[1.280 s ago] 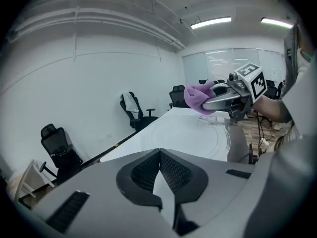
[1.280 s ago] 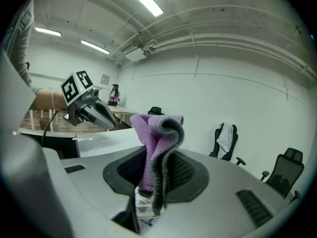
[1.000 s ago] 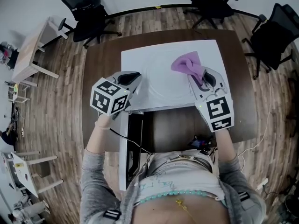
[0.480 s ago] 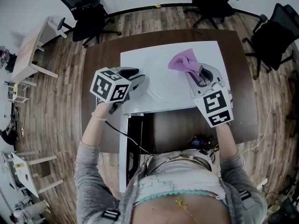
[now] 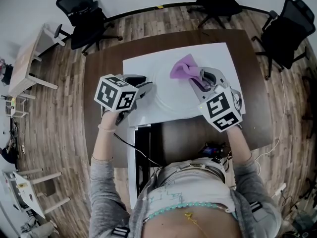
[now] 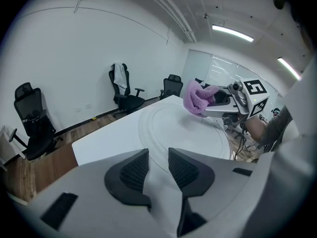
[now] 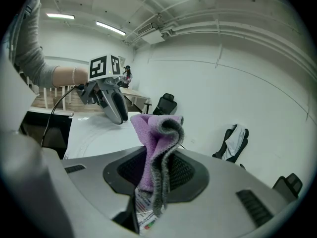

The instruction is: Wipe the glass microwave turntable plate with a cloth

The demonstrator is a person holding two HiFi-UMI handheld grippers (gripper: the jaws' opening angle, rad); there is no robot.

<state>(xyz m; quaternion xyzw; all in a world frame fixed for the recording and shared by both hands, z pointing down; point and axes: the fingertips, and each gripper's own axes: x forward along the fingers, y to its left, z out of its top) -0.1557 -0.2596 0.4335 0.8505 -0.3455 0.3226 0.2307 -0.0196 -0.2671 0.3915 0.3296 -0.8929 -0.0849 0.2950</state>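
The clear glass turntable plate (image 5: pixel 171 98) lies on a white mat (image 5: pixel 141 63) on the brown table; in the left gripper view the plate (image 6: pixel 183 130) shows as faint rings. My left gripper (image 5: pixel 142 87) sits at the plate's left rim. Its jaws have just been opening and now stand apart (image 6: pixel 158 165). Only the white surface and the plate's near edge show in the gap, and I see no pad pressing on anything. My right gripper (image 5: pixel 198 81) is shut on a purple cloth (image 5: pixel 182 67), which bunches upward between its pads (image 7: pixel 156 138) over the plate's far right part.
Black office chairs (image 5: pixel 81 14) stand beyond the table, with more (image 5: pixel 285 29) at the right. A small light wooden table (image 5: pixel 29 58) is at the left. A black cable (image 5: pixel 133 145) and dark gear hang below the near table edge, close to the person's body.
My right gripper has carried the cloth to the left, further over the plate. My left gripper has edged forward to the plate's left rim.
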